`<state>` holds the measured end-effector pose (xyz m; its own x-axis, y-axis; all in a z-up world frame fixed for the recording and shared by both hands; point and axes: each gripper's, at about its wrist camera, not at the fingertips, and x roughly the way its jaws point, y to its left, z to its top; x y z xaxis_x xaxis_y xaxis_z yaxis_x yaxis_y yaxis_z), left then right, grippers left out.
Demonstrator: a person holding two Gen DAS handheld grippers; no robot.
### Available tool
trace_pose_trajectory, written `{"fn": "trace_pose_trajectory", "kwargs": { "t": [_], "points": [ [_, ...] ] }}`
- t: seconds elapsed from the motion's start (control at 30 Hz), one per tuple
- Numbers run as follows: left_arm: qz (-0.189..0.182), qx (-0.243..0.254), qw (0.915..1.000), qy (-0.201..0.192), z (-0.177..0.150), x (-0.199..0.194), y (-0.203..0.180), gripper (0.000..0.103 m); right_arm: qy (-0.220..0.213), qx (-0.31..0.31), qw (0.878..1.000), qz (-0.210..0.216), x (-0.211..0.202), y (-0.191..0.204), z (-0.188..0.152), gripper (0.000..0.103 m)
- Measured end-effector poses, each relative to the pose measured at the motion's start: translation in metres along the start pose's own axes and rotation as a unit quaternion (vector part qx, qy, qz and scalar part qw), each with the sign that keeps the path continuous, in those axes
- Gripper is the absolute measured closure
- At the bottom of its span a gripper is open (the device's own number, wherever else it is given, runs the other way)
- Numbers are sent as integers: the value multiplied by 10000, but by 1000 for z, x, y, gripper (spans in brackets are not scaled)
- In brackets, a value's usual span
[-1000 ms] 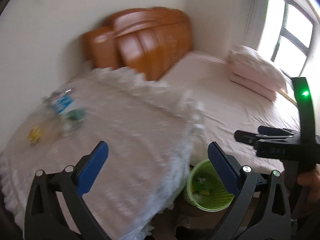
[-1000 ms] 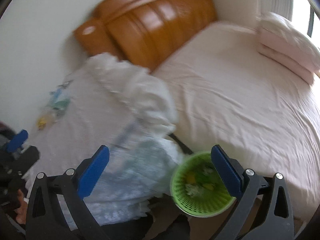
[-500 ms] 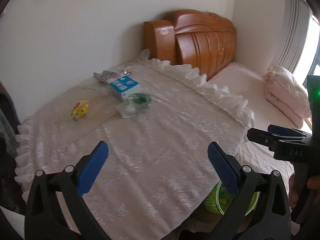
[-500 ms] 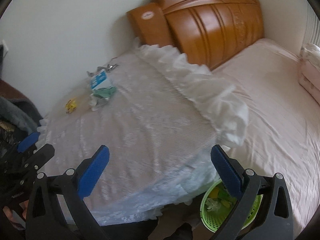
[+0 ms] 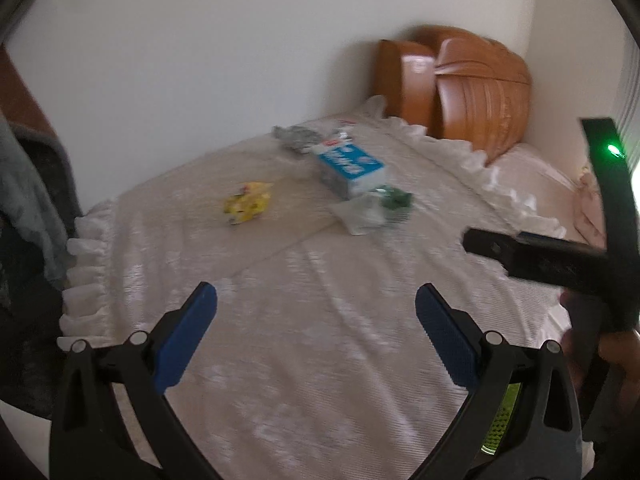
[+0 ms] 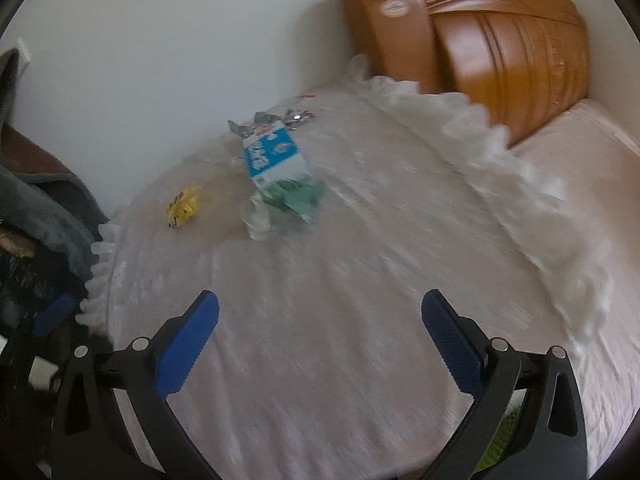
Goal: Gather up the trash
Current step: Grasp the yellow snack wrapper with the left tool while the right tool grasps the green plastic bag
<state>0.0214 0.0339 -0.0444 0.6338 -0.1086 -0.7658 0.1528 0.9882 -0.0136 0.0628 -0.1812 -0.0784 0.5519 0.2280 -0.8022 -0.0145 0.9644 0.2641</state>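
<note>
Trash lies on a table under a white lace cloth (image 5: 320, 340) (image 6: 360, 280): a blue and white carton (image 5: 350, 164) (image 6: 272, 152), a clear wrapper with green inside (image 5: 372, 208) (image 6: 288, 200), a yellow wrapper (image 5: 248, 202) (image 6: 183, 204) and crumpled silver foil (image 5: 296, 138) (image 6: 256, 122) behind the carton. My left gripper (image 5: 316, 328) is open, well short of the trash. My right gripper (image 6: 320, 332) is open too, nothing between its blue pads. In the left wrist view the right gripper's black body (image 5: 560, 256) shows at the right.
A wooden headboard (image 5: 476, 88) (image 6: 500, 36) and a pink bed (image 5: 540, 176) (image 6: 592, 128) lie beyond the table to the right. A green mesh bin (image 5: 500, 420) (image 6: 500, 440) peeks out behind the right fingers. Dark grey cloth (image 5: 28, 200) (image 6: 44, 208) hangs at the left. A white wall backs the table.
Both views have swung left, from the bed and bin onto the table. The trash now sits nearer and more central. Both grippers stayed open.
</note>
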Motion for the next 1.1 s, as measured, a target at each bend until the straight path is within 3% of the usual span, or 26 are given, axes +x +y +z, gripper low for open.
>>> {"fn": "trace_pose_trajectory", "kwargs": {
  "t": [0.23, 0.53, 0.67, 0.73, 1.1],
  "points": [
    [137, -229, 9996, 116, 6, 20, 47, 8, 36, -31, 9993, -372, 76, 46, 35, 2],
    [144, -260, 9993, 219, 23, 54, 78, 8, 254, 91, 9949, -970, 131, 54, 50, 2],
    [85, -244, 9993, 261, 31, 71, 84, 8, 286, -88, 9948, -977, 137, 59, 49, 3],
    [38, -228, 9993, 297, 35, 81, 85, 8, 326, -286, 9934, -1059, 138, 63, 48, 13],
    [122, 209, 9984, 504, 72, 170, 83, 8, 136, -149, 9965, -811, 103, 46, 46, 15]
  ]
}}
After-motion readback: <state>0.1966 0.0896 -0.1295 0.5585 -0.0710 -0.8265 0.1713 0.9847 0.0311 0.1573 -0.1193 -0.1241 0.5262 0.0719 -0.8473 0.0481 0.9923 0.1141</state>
